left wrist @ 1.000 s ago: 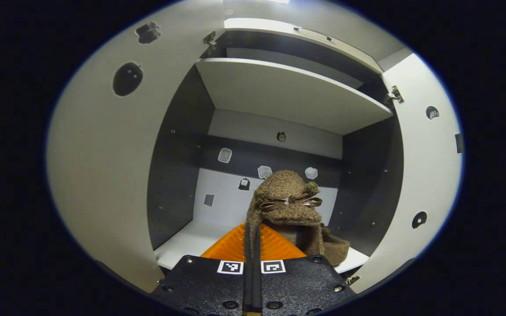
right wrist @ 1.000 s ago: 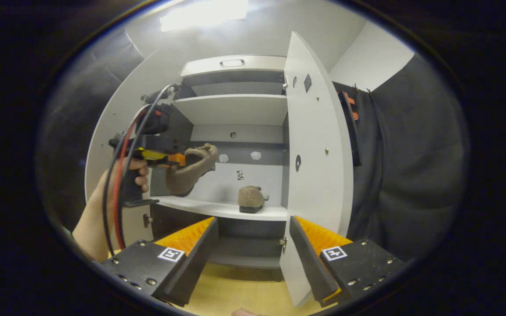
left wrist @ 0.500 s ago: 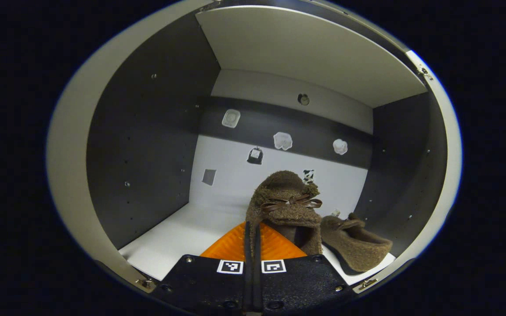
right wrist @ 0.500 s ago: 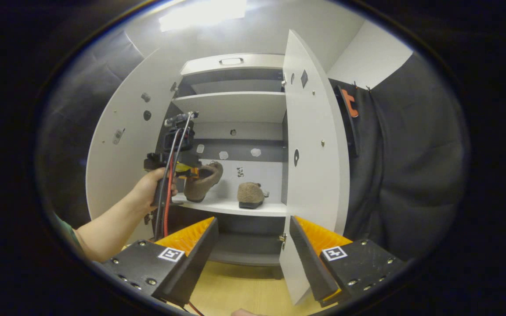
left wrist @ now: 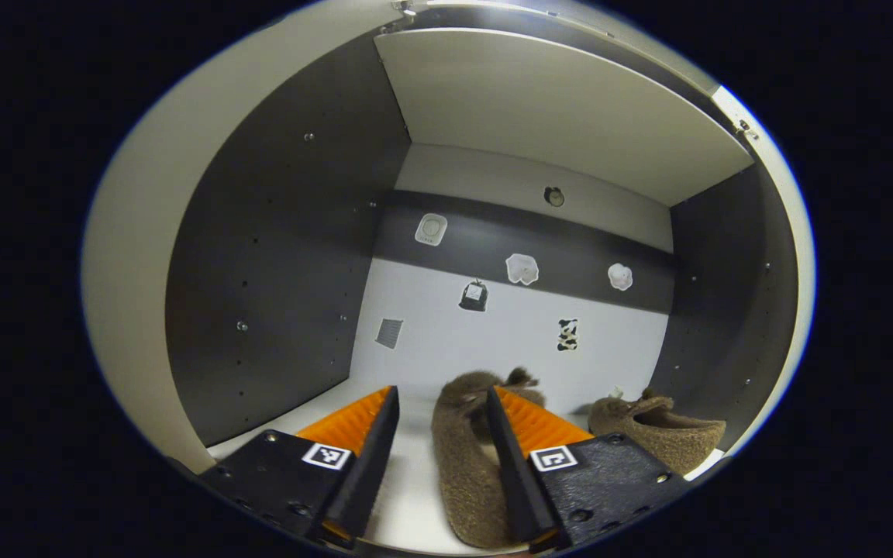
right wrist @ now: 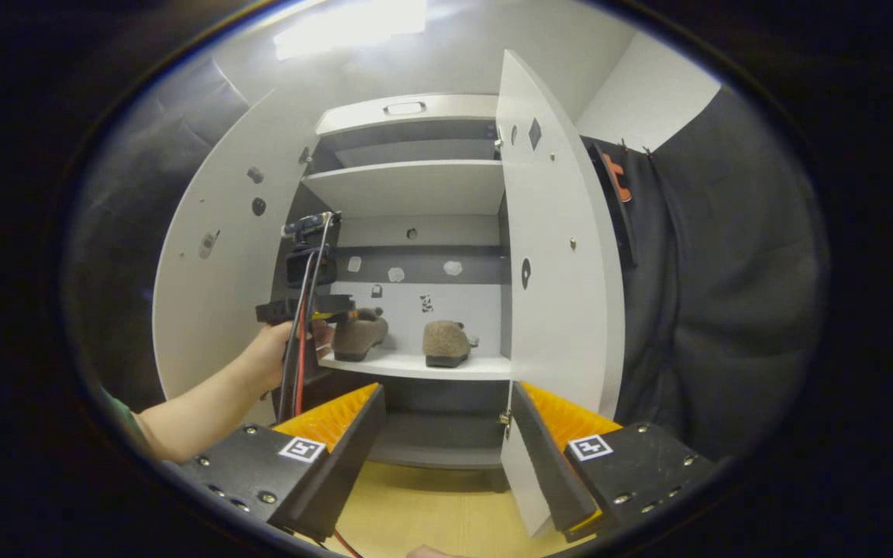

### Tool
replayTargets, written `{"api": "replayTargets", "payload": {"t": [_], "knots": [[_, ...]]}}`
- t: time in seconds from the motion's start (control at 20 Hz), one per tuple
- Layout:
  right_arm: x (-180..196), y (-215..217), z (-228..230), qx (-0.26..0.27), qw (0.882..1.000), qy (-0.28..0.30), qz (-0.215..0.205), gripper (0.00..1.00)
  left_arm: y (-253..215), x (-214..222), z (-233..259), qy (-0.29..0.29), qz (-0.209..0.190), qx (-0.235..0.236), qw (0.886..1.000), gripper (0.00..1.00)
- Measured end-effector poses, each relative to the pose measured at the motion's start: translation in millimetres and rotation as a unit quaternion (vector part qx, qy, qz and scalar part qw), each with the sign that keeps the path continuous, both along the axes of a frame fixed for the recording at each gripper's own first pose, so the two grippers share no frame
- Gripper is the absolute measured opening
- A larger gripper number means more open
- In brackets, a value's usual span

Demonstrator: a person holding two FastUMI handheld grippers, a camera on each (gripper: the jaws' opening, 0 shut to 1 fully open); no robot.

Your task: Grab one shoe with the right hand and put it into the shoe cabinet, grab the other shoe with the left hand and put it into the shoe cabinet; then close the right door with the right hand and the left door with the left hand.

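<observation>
Left gripper (left wrist: 437, 453): fingers spread, nothing clamped, second shoe (left wrist: 466, 457) lying on the shelf (left wrist: 408, 496) between them, apparently touching the right-hand finger (left wrist: 510, 457). Just right of that, first shoe (left wrist: 657, 438) parked on the same shelf near the cabinet's right wall. Both shoes in; placing step looks done. Right gripper (right wrist: 443, 449): fingers wide apart, empty, hovering outside just beside the right door (right wrist: 555, 256), left door (right wrist: 214, 279) also open. Next by judgement: pull left gripper straight back clear of the shoe, then swing right door shut, left door after.
</observation>
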State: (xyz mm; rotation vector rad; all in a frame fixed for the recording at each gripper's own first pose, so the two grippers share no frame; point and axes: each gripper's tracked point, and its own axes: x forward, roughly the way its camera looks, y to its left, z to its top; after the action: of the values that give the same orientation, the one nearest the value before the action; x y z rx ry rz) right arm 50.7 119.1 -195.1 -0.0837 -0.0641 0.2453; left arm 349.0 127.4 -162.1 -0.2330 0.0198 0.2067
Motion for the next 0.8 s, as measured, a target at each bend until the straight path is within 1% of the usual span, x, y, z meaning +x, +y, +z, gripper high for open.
{"api": "replayTargets", "payload": {"t": [0.05,0.1,0.15,0.25,0.3,0.35,0.4,0.45,0.5,0.65,0.8], "knots": [[-0.7,0.4,-1.4,0.002,1.000,-0.001,0.001,0.98,-5.3,-4.9,5.4,-0.009,-0.011,0.000,1.000,0.70],[-1.4,1.8,-1.2,0.004,1.000,-0.002,0.003,0.98,-9.8,-12.4,8.8,-0.018,-0.020,0.008,1.000,0.82],[-2.1,2.7,-0.1,0.005,1.000,-0.005,0.004,0.98,-12.3,-21.0,14.3,-0.025,-0.021,0.020,0.999,0.84],[-4.2,3.2,0.4,0.007,1.000,-0.013,0.003,0.98,-14.7,-44.2,25.9,-0.038,-0.013,0.039,0.998,0.97],[-5.0,3.4,0.8,0.007,1.000,-0.016,0.002,0.98,-20.3,-57.1,28.8,-0.039,-0.015,0.047,0.998,0.93],[-5.2,1.9,1.3,0.009,1.000,-0.019,-0.001,0.98,-26.7,-72.2,31.8,-0.039,-0.022,0.055,0.997,0.96],[-6.1,1.2,3.3,0.013,1.000,-0.023,-0.001,0.98,-33.4,-87.8,32.6,-0.038,-0.031,0.060,0.997,0.96],[-7.2,1.6,6.2,0.021,0.999,-0.026,0.001,0.98,-40.1,-103.9,34.1,-0.039,-0.039,0.063,0.996,1.00],[-8.9,1.2,8.4,0.032,0.999,-0.028,0.004,0.98,-48.0,-117.3,37.9,-0.050,-0.052,0.068,0.995,0.96],[-10.6,-6.6,18.8,0.062,0.997,-0.034,0.004,0.99,-58.9,-156.8,36.2,-0.052,-0.066,0.086,0.993,0.96],[-15.4,-20.0,29.2,0.054,0.998,-0.035,0.005,0.98,-72.5,-185.2,29.9,-0.034,-0.092,0.085,0.991,0.96]]}}
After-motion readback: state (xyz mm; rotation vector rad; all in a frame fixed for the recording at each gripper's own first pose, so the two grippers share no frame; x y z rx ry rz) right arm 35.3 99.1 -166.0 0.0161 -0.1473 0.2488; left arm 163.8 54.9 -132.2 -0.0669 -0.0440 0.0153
